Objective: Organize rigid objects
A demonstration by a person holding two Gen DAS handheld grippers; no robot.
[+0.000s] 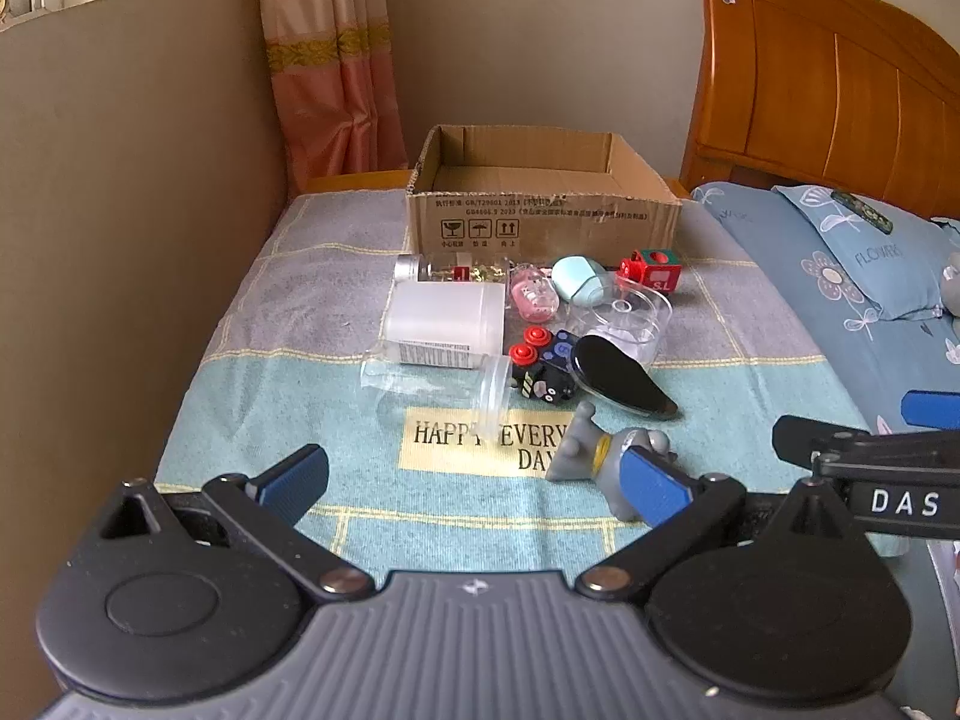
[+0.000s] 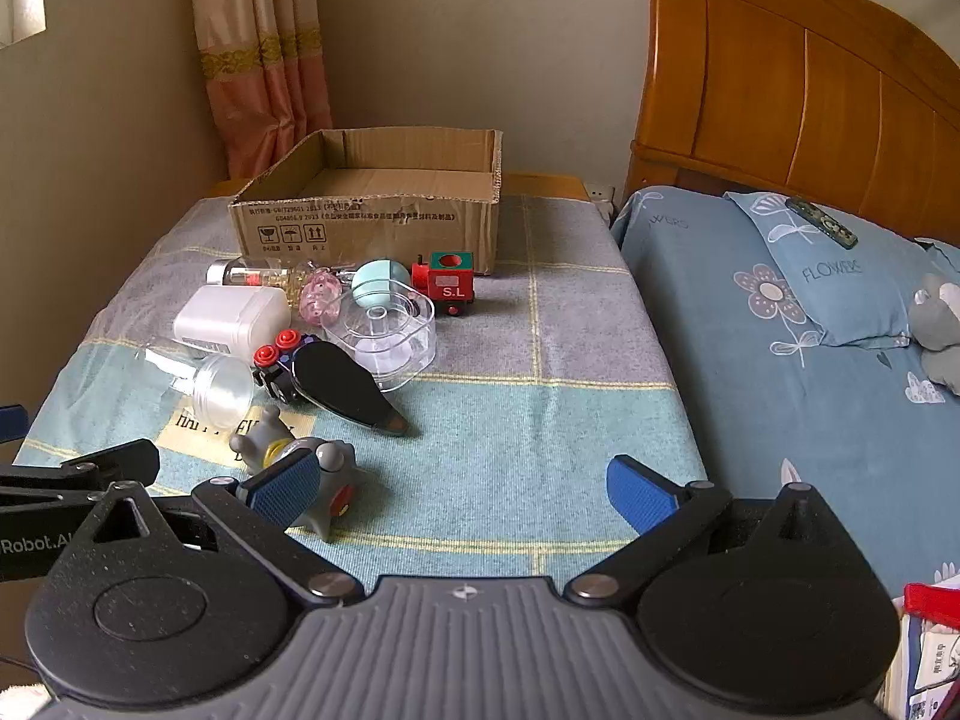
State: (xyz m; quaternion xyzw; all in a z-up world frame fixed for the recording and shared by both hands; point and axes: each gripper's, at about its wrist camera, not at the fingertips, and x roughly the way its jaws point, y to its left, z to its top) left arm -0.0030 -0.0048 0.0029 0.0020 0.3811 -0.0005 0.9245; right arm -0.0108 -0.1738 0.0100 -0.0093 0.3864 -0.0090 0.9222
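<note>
On the cloth-covered table (image 1: pixel 252 324), a cardboard box (image 1: pixel 540 222) sits open at the far end w/ a pile of small things just in front: white jar (image 1: pixel 444 318), clear jar (image 1: pixel 432 387) on its side, red toy train (image 2: pixel 447 282), teal egg-shaped thing (image 1: pixel 579 279), black paddle-shaped thing (image 2: pixel 342 387). Nearest is a grey toy figure (image 2: pixel 270 435), lying on its side. Left gripper (image 1: pixel 474 480) spread wide, nothing btwn fingers; the figure lies beside its right finger. Right gripper (image 2: pixel 462 489) also spread wide, holding nothing; the figure lies at its left finger, the rest of the pile beyond.
</note>
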